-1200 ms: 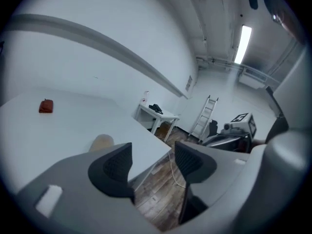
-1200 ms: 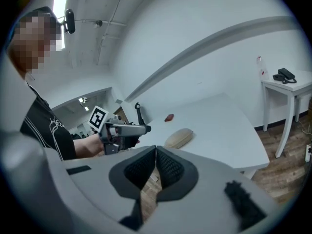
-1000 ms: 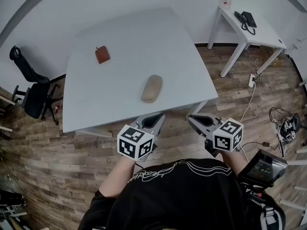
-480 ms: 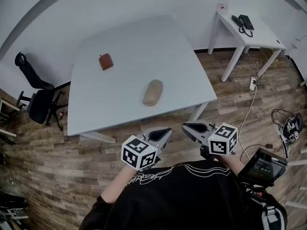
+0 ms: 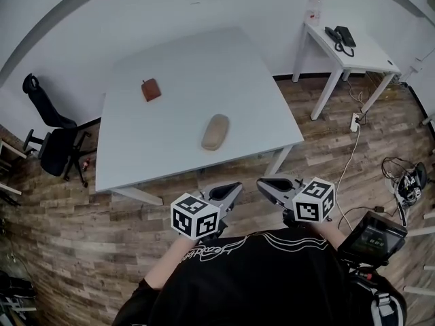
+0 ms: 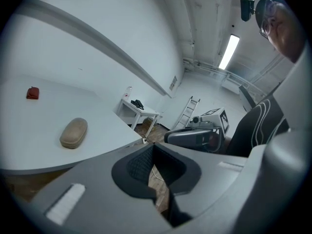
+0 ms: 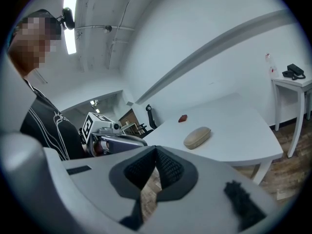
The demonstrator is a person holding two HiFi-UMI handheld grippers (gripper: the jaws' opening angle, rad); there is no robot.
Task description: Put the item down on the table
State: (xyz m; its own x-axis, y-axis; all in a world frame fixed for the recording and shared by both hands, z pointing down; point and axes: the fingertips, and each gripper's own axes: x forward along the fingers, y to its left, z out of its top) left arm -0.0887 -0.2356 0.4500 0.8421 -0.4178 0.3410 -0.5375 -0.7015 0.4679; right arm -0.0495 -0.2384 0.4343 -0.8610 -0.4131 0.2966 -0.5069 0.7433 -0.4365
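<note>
1. Left gripper (image 5: 231, 189) is held with jaws pressed together on nothing, off the near edge of the table (image 5: 156, 148); right gripper (image 5: 267, 183) is carried likewise, closed and empty.
2. Tan case (image 5: 215, 132) is seen lying flat on the table, ahead of both, well apart.
3. Its long axis is pointed away from the person; the left gripper is judged slightly nearer.

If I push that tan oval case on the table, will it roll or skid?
The tan case lies flat on its broad side, so it would probably skid rather than roll. Its rounded, smooth-looking shell may slip between narrow jaws. It looks rigid, so it likely keeps its shape.
</note>
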